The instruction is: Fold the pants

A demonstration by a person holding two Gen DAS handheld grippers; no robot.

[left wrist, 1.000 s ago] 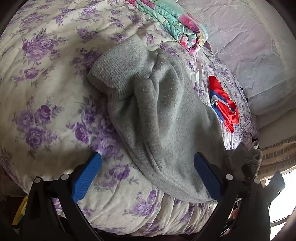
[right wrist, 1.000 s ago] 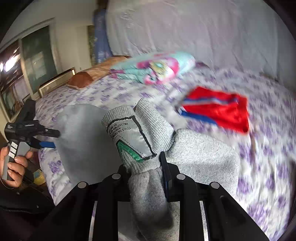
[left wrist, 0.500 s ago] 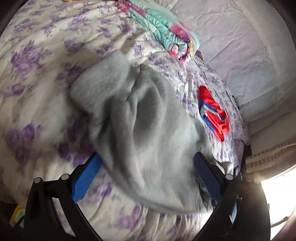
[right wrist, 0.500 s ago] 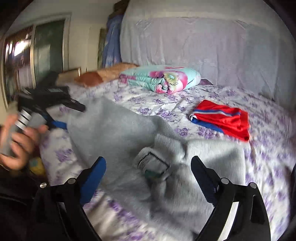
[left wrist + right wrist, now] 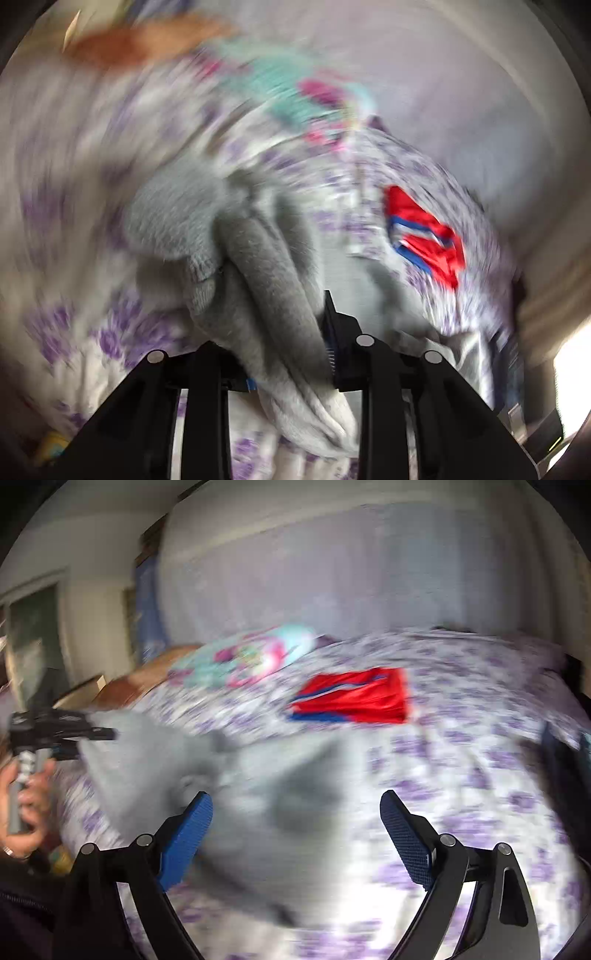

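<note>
The grey fleece pants (image 5: 207,221) lie bunched on the floral bed cover (image 5: 74,332). My left gripper (image 5: 284,343) is shut on a thick fold of the grey pants at the near edge of the bed. In the right wrist view the pants (image 5: 266,797) spread flat in front of my right gripper (image 5: 295,827), which is open and empty just above them. The left gripper (image 5: 62,734) shows there at the far left, held in a hand at the pants' edge. Both views are blurred by motion.
Folded red and blue shorts (image 5: 354,701) lie on the bed beyond the pants, and they also show in the left wrist view (image 5: 424,236). A rolled turquoise and pink blanket (image 5: 251,657) and a brown pillow (image 5: 125,686) lie near the wall.
My left gripper has closed on a fold of the grey pants. My right gripper let go of the waistband earlier, stays open, and has swung right over the bed.
</note>
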